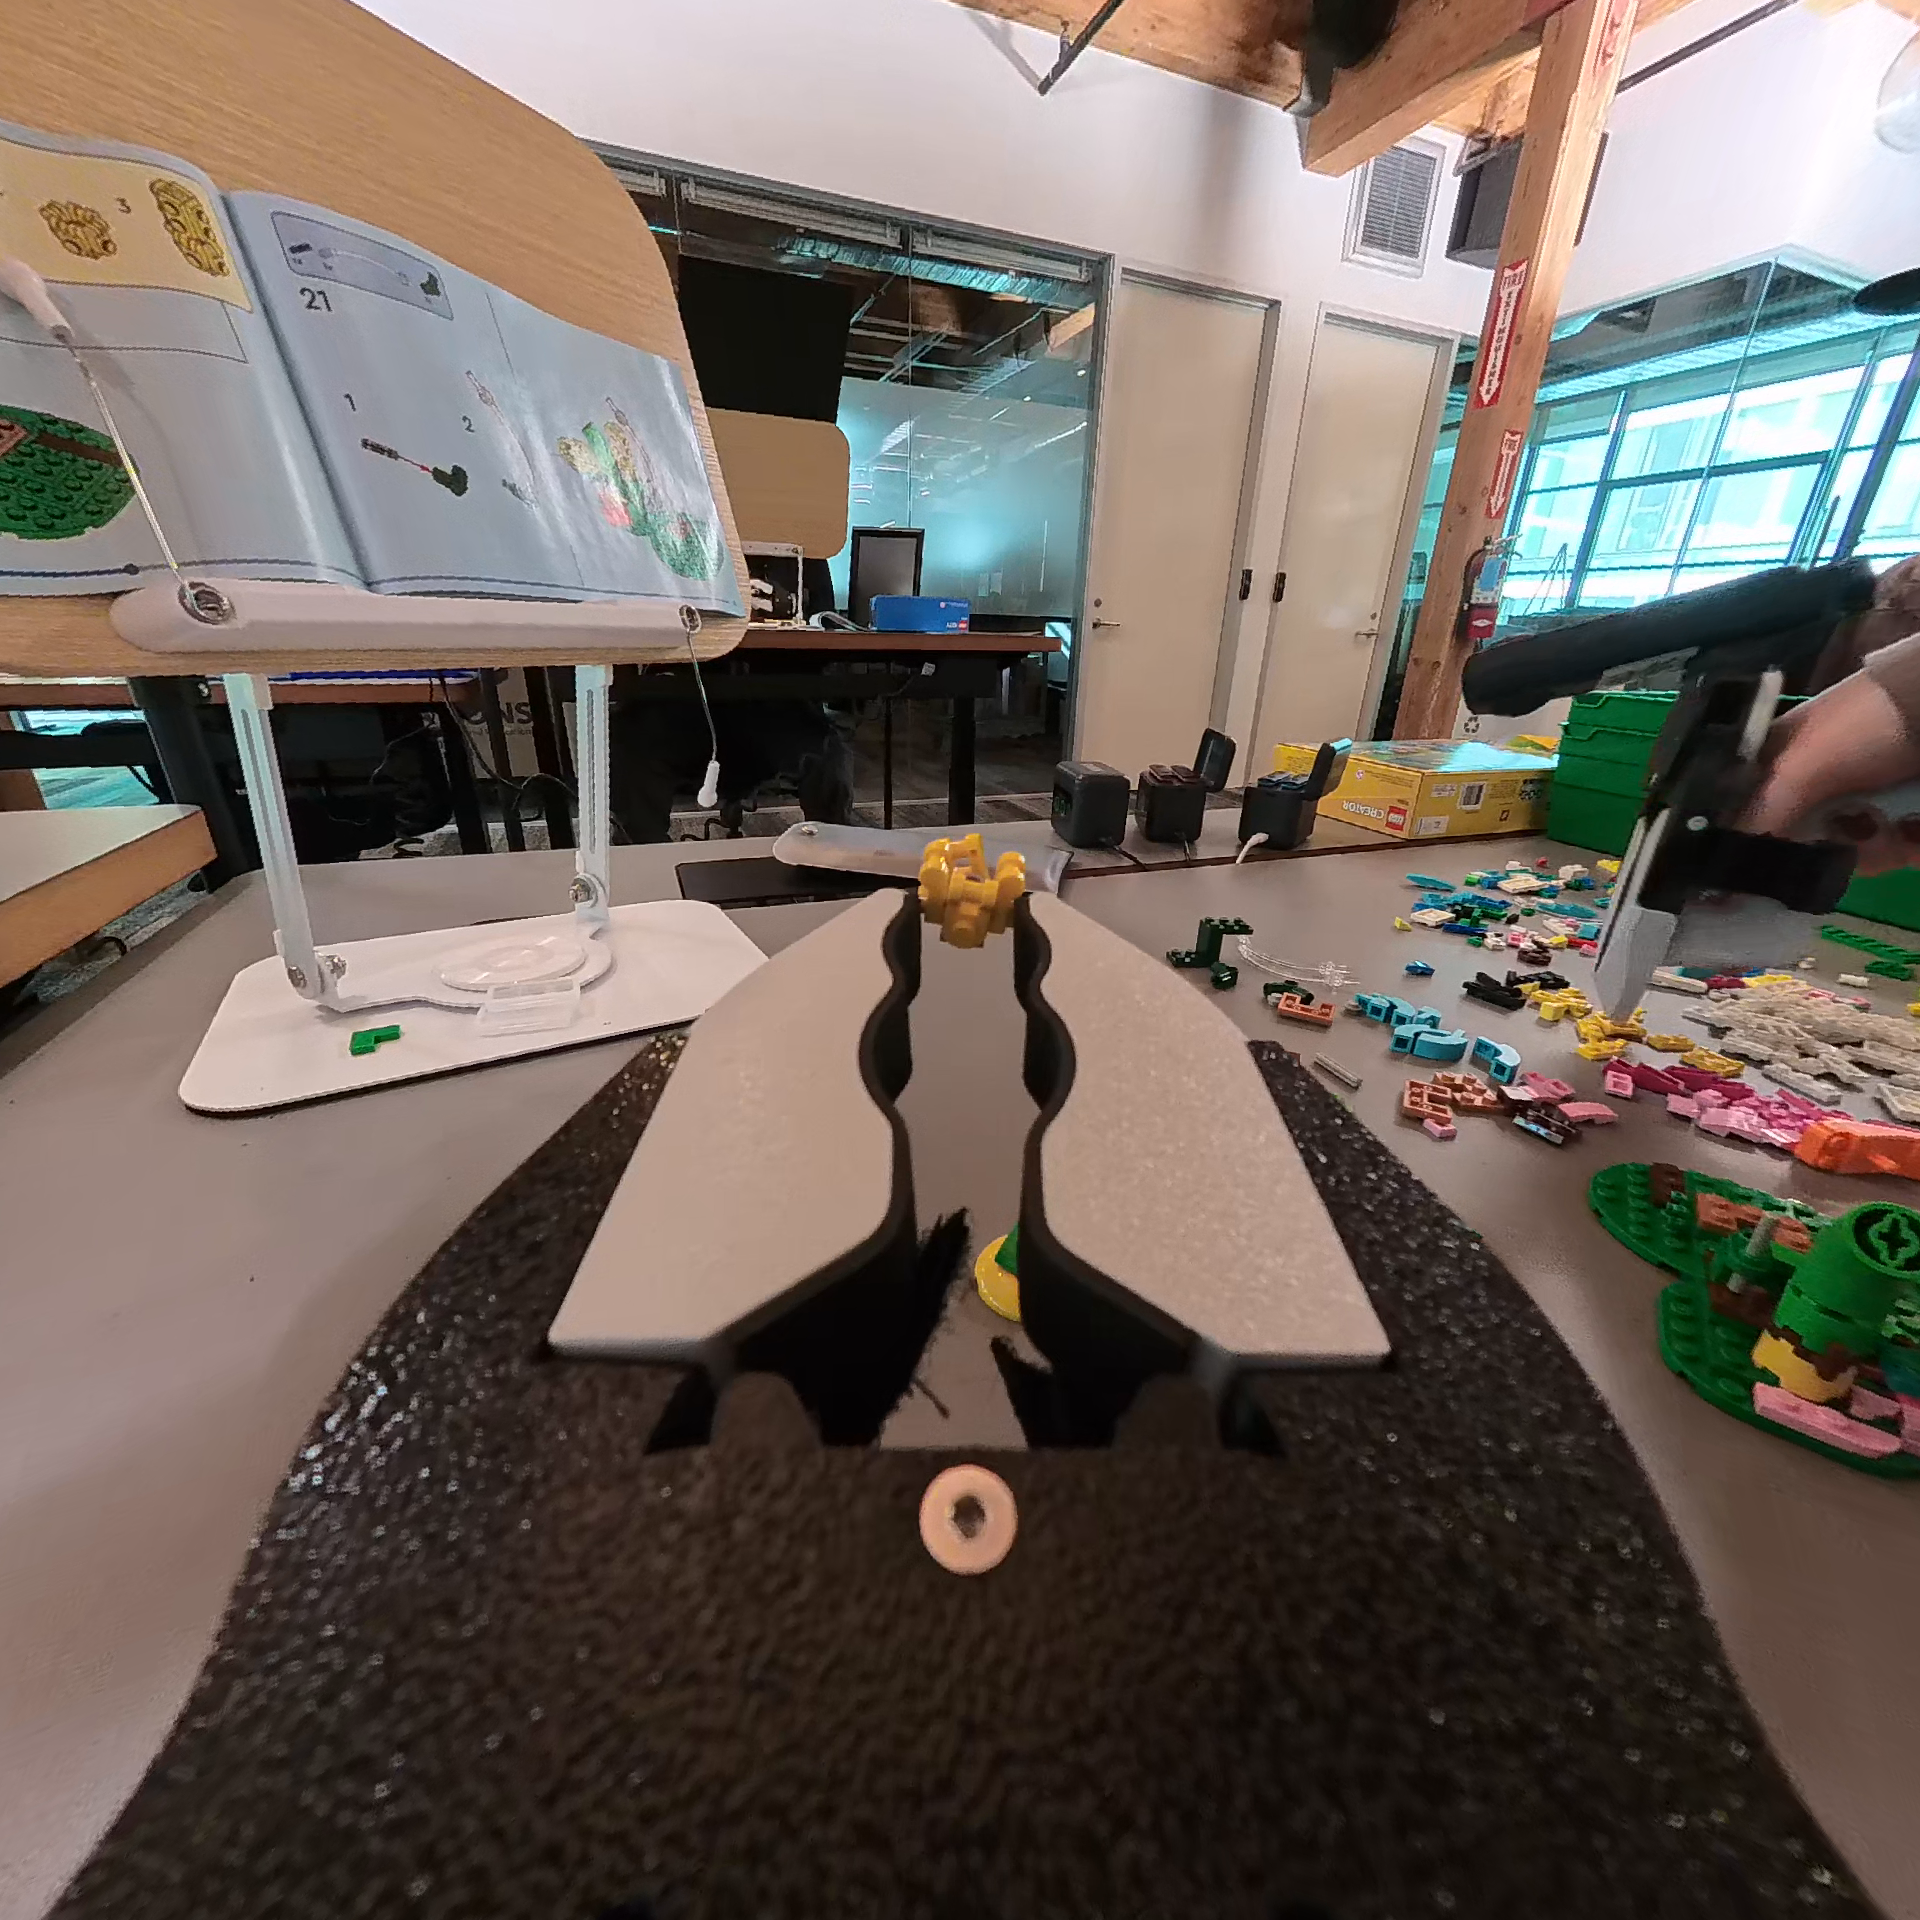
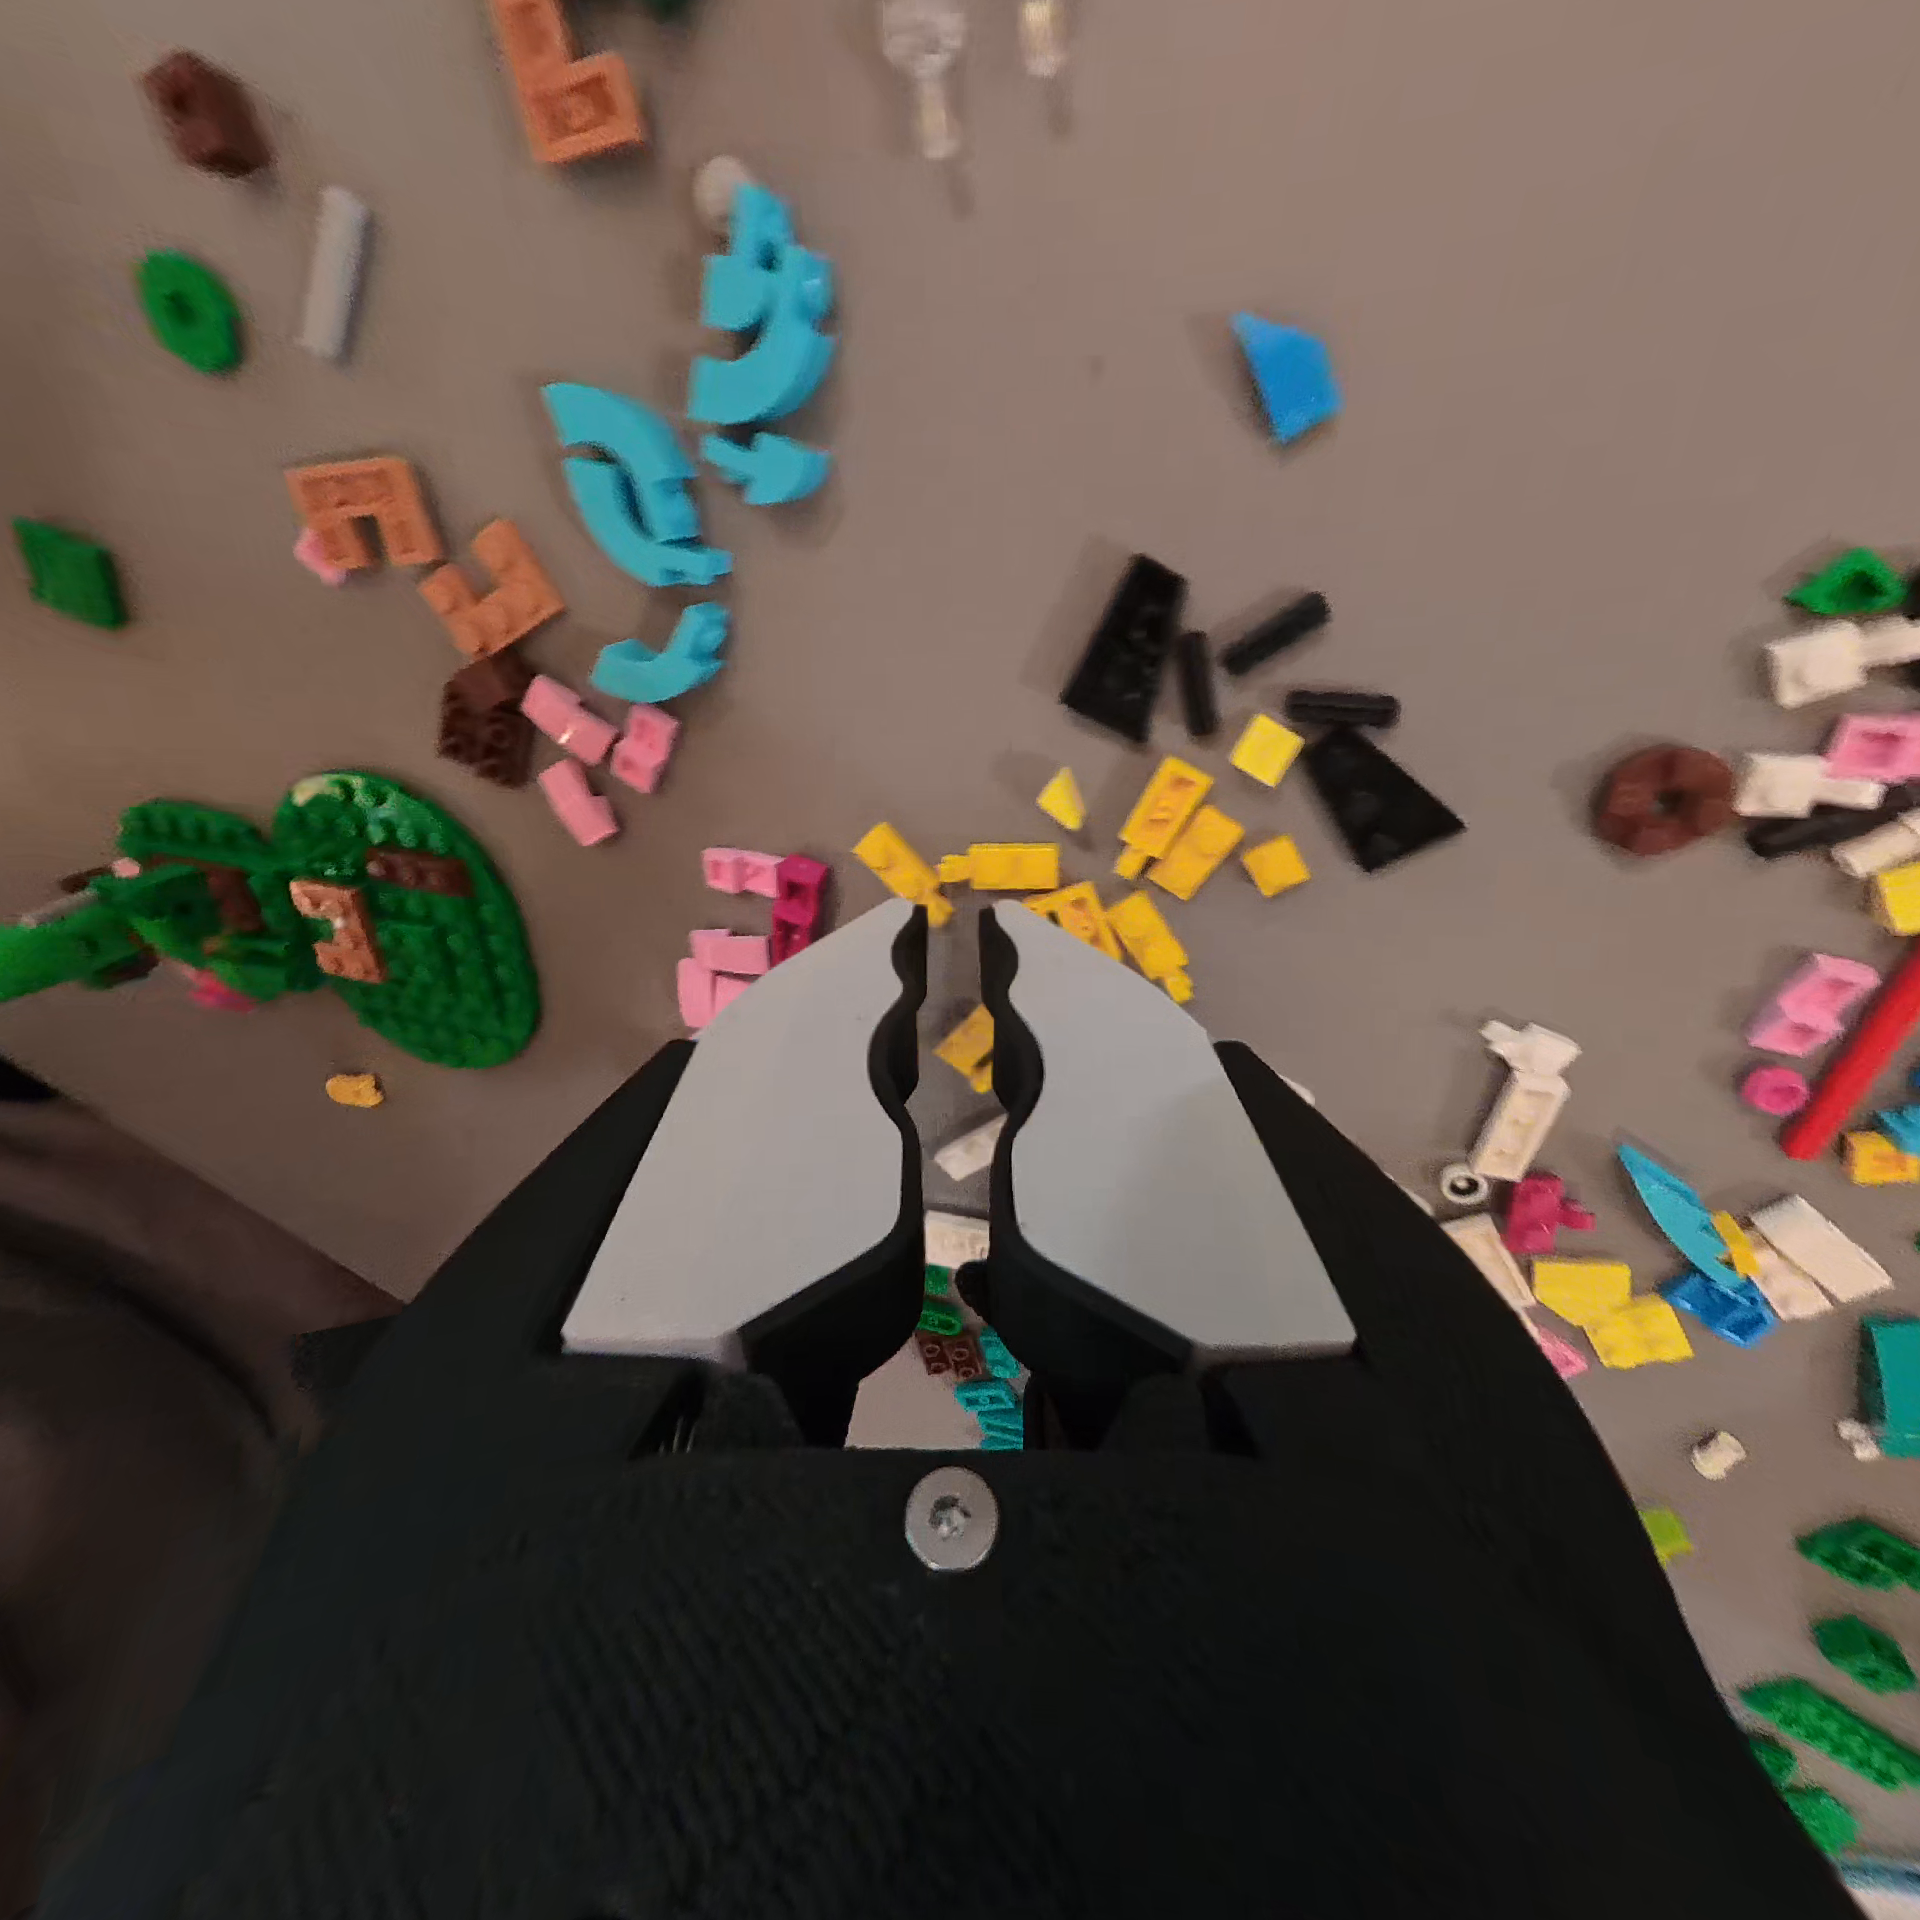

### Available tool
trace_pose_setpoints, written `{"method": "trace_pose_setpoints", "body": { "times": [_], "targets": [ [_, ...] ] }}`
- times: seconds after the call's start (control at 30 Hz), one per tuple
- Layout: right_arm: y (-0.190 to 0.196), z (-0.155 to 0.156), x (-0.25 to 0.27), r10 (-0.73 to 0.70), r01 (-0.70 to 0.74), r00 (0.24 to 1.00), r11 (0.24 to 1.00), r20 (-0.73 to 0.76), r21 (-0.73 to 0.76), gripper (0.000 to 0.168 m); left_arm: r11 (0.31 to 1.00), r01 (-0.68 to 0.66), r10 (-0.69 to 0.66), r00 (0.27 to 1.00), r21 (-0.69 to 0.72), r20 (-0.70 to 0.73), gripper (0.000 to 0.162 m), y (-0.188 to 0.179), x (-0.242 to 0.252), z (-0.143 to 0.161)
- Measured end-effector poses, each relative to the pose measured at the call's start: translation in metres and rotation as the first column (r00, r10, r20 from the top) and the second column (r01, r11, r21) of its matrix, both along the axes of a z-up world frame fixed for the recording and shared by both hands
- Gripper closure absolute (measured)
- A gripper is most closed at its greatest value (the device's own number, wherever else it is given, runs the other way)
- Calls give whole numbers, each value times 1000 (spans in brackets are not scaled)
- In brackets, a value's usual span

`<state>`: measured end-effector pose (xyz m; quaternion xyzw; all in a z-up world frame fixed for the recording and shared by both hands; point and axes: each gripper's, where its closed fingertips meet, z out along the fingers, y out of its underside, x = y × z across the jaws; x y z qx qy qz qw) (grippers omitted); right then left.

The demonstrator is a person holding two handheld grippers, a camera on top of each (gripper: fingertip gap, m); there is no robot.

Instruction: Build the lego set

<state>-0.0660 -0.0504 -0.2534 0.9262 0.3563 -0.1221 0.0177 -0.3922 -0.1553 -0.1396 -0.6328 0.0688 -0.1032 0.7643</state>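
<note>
My left gripper [image 1: 971, 906] is shut on a small yellow brick assembly [image 1: 971, 888], pinched at the fingertips and held above the grey table. My right gripper [image 2: 953, 916] points down over a cluster of loose yellow plates [image 2: 1174, 842]. Its jaws stand narrowly apart with nothing between them. It also shows in the left wrist view [image 1: 1621, 987], held by a hand, tips near the table. The part-built green model on round green baseplates [image 1: 1766, 1299] sits at the right; in the right wrist view it [image 2: 416, 935] lies left of the gripper.
An open instruction booklet [image 1: 416, 416] rests on a white stand [image 1: 468, 997] at the left. Loose bricks in many colours [image 1: 1507, 1049] cover the table's right side. A yellow set box [image 1: 1434, 800], green crates [image 1: 1600, 769] and black chargers [image 1: 1091, 800] line the far edge. The left gripper's tips are roughly 35 centimeters from the right gripper's.
</note>
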Motion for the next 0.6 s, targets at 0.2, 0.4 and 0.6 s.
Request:
{"method": "trace_pose_setpoints", "body": {
  "times": [0.2,0.4,0.6],
  "targets": [
    [-3,5,-19,322,-315,947,937,-21,147,163,1000,1,-1,1000,-2,1,145,0,0,-1],
    [5,4,2,273,-280,959,954,78,104,163,1000,5,-5,1000,-1,15,145,0,-1,0],
    [8,0,33,252,-268,950,961,184,72,164,1000,5,-5,1000,1,17,145,0,-1,0]
  ]
}}
